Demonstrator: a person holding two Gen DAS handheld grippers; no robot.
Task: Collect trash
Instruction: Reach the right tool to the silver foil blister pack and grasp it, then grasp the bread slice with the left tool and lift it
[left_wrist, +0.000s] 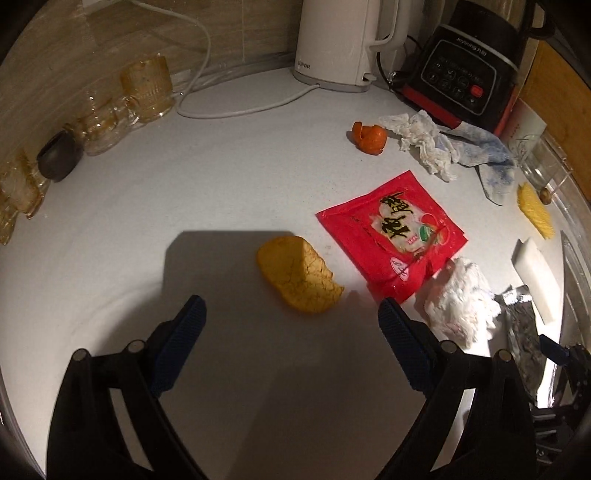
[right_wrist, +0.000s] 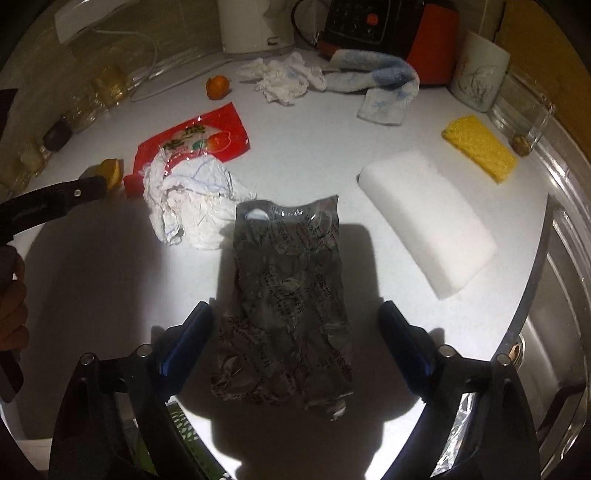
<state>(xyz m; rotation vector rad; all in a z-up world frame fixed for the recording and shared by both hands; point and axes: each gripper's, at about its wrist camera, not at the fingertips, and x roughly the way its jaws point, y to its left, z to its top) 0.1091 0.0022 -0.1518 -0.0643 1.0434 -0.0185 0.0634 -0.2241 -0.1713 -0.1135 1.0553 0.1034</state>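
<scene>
While the right gripper (right_wrist: 295, 332) hangs steeply over the counter (left_wrist: 229, 177), the silver foil wrapper (right_wrist: 284, 306) lies flat directly under it, between the two blue fingers (right_wrist: 188, 336) with a gap on each side; pads not pressing, so released, nothing held. Wrapper's long axis runs along the pointing line of the gripper, near end toward the wrist, far end toward the crumpled white tissue (right_wrist: 192, 206). Jaws therefore span its short width. Judgement: lowering and closing should pinch it; foil is thin and flat, may slip.

Left gripper (left_wrist: 291, 325) also spread wide and empty. Taking the wrapper as landmark: tissue touches its far left corner; red snack packet (right_wrist: 192, 144) beyond the tissue, partly under it; yellow peel (left_wrist: 295, 273) left of the packet, just ahead of the left gripper, which is the nearer one to it. Orange peel (right_wrist: 218, 86) and a second tissue wad (right_wrist: 280, 81) far beyond. White block (right_wrist: 428, 218) to the right, apart.

Containers: no bin or bag clearly visible. White cup (right_wrist: 480, 77) far right; contents cannot be told. Sink (right_wrist: 554, 295) at right edge.
</scene>
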